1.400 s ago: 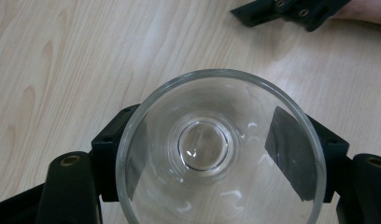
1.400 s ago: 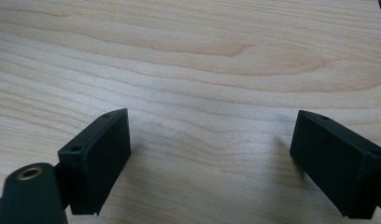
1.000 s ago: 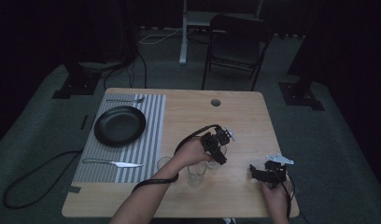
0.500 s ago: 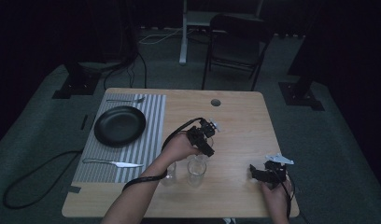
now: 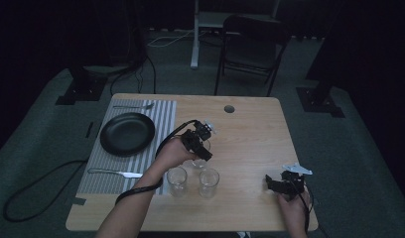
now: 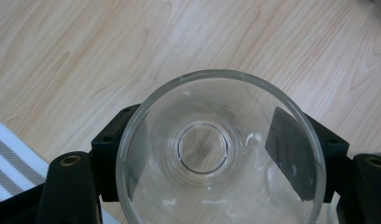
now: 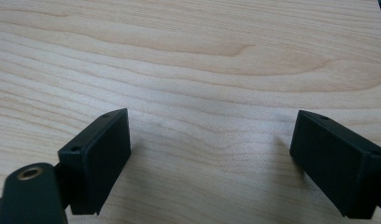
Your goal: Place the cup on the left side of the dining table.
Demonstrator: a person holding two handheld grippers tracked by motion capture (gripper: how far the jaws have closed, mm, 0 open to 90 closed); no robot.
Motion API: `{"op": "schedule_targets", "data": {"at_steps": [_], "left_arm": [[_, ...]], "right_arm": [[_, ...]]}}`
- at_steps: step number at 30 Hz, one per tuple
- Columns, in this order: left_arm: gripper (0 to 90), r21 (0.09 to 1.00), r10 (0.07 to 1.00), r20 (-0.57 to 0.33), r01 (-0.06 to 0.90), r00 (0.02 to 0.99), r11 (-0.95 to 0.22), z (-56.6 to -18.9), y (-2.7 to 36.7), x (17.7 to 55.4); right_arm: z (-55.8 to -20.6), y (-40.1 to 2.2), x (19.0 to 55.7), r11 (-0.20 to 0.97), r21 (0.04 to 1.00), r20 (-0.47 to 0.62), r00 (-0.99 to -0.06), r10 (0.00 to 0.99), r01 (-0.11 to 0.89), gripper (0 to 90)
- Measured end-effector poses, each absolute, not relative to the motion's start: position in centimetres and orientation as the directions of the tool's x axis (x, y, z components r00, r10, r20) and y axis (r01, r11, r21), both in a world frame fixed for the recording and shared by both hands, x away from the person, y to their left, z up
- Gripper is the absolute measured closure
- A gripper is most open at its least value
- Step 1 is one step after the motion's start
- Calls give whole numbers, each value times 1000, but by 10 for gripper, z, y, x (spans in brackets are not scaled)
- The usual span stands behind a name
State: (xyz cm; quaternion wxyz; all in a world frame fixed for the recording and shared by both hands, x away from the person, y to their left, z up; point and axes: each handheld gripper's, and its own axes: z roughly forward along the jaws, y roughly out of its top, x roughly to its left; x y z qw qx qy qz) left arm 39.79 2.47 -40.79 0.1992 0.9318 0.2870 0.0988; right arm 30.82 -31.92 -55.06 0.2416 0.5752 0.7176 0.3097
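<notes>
Gripping a clear glass (image 6: 220, 154) upright between its closed jaws, the left gripper (image 5: 196, 144) carries it just beyond two glasses (image 5: 193, 181) standing on the table (image 5: 250, 134), placemat (image 5: 163, 111) to their left; the right gripper (image 5: 282, 184) rests open, empty, farther right.

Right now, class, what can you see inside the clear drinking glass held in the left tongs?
The clear drinking glass holds nothing: its round base and the light wooden table show through. One black pad presses its wall. The tabletop directly beneath its lower edge is covered.
</notes>
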Motion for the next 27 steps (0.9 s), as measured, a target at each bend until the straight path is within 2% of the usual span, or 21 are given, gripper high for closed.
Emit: {"op": "schedule_targets", "data": {"at_steps": [18,27], "left_arm": [[289,451,662,55,573,747,-684,-409,81,400],[289,428,707,59,622,704,-655,-410,116,403]], "right_arm": [[-551,-319,308,145,723,9,-219,976,676,123],[-551,-319,308,143,722,10,-218,976,677,123]]}}
